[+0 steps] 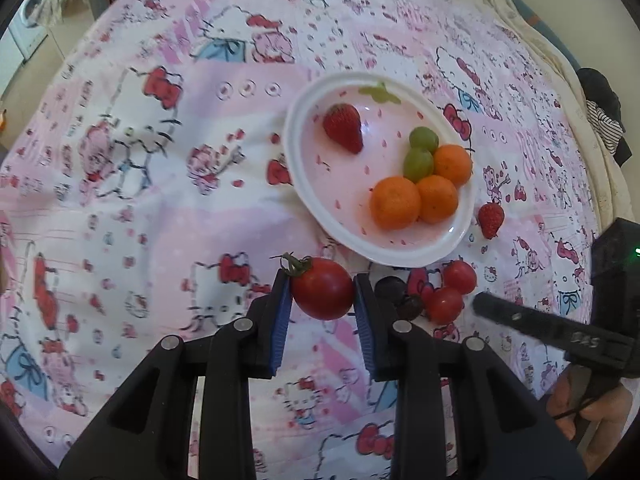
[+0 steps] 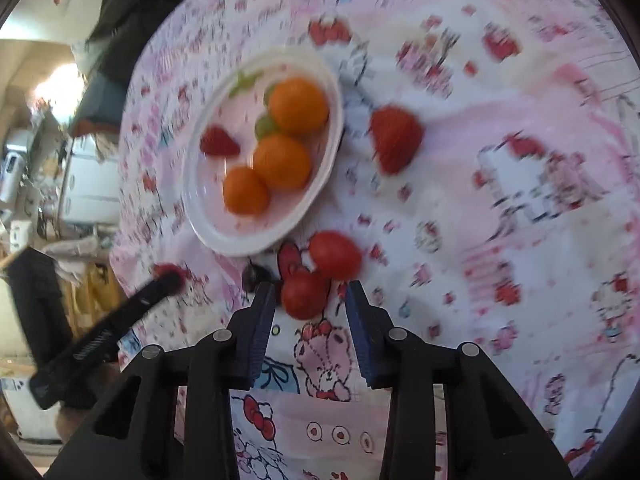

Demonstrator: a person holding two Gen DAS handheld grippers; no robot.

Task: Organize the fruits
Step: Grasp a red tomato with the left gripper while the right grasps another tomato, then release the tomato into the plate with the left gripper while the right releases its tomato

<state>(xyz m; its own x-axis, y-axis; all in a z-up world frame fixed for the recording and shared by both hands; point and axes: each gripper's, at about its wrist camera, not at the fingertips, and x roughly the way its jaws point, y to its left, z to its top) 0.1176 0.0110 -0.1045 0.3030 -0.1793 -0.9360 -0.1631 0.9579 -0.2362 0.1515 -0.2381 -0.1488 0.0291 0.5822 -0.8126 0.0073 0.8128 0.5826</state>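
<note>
The left hand-held gripper point(image 1: 322, 294) is clamped on a red cherry tomato point(image 1: 322, 293), both blue pads point(image 1: 281, 320) pressing its sides; the green stalk points up and left. The tomato sits just short of the white plate point(image 1: 298, 168), which serves as the landmark here.

The right hand-held gripper point(image 2: 311, 294) stands narrow, its jaws on either side of a second cherry tomato point(image 2: 303, 294) that lies on the cartoon-print cloth point(image 2: 480, 200) just below the plate point(image 2: 196, 200) in the right wrist view. The tomato touches or nearly touches the left pad point(image 2: 262, 320); a gap shows at the right pad, so no grip on it is visible. This view is blurred.

A third cherry tomato point(image 2: 335, 255) lies just beyond that one, closer to the plate's rim. Two dark grapes point(image 1: 400, 296) lie beside these tomatoes, right under the plate's near rim. A strawberry point(image 1: 491, 218) rests on the cloth just off the plate's right edge as the left wrist view shows it.

On the plate lie three oranges point(image 1: 395, 203) in a cluster at the near right, two green grapes point(image 1: 419, 163) touching them, and, on the far left, a second strawberry point(image 1: 344, 128) apart from the rest.

In the left wrist view, the right gripper's black body point(image 1: 560, 328) reaches in from the right edge, with a hand point(image 1: 592, 412) under it.
</note>
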